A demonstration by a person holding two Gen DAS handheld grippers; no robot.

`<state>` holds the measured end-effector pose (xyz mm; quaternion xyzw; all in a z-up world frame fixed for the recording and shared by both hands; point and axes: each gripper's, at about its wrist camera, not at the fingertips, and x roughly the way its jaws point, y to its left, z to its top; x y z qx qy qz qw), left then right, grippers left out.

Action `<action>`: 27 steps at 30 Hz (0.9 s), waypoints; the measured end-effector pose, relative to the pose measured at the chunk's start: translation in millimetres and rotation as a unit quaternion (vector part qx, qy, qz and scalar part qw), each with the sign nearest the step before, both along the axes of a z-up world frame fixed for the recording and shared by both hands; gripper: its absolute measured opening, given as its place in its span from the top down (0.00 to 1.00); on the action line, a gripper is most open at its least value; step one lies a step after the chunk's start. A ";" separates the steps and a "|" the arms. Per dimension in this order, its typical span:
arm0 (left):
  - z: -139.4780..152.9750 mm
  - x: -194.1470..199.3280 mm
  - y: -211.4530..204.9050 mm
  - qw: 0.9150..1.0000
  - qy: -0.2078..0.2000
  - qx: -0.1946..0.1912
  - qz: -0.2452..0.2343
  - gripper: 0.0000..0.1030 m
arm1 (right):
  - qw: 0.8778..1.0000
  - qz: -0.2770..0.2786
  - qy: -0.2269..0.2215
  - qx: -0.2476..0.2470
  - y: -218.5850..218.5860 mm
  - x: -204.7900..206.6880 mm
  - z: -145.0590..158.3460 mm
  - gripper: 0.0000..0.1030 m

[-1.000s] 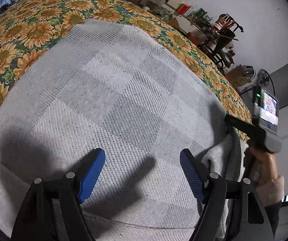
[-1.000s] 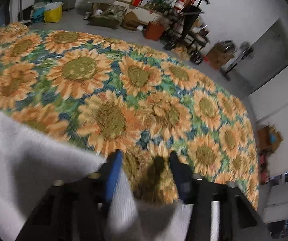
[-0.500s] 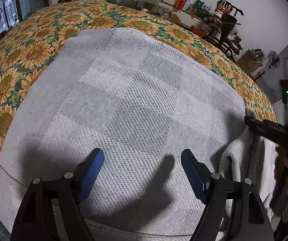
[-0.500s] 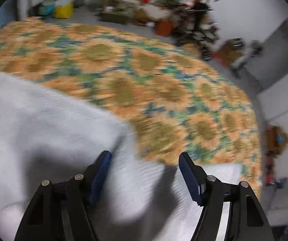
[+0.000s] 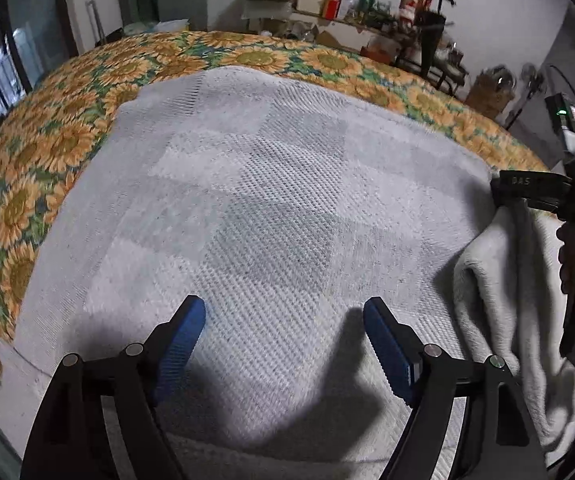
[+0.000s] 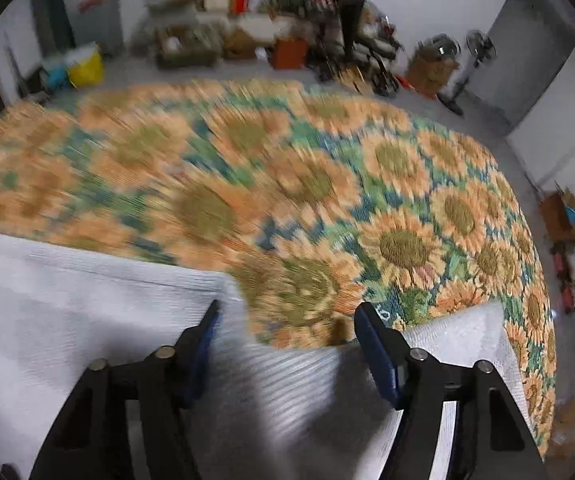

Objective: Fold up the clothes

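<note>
grey knit sweater [image 5: 271, 216] lies flat on the sunflower cloth [image 5: 47, 144] for folding (right edge bunched); left gripper [image 5: 283, 344] and right gripper [image 6: 285, 344] both hover with tongs apart, holding nothing.

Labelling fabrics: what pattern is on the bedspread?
Orange sunflowers on green-blue bedspread; clearest in right wrist view.

The sunflower-print cover [image 5: 59, 136] is spread over the whole surface, orange blooms on green and blue. Behind it the room is pretty cluttered: a shelf [image 5: 339, 12] against the white wall stacked with boxes and bottles, a yellow bin [image 6: 85, 68] on the floor, an orange crate [image 6: 289, 53], and a standing fan [image 6: 479, 54] next to a grey doorway [image 6: 527, 52].
</note>
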<state>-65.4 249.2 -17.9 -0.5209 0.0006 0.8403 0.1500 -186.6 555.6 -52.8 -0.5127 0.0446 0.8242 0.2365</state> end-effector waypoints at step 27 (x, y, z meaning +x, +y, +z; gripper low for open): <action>4.4 -26.4 -106.5 0.990 -0.016 0.082 0.113 0.40 | 0.942 0.305 0.044 -0.130 -239.7 -146.5 -19.1 0.67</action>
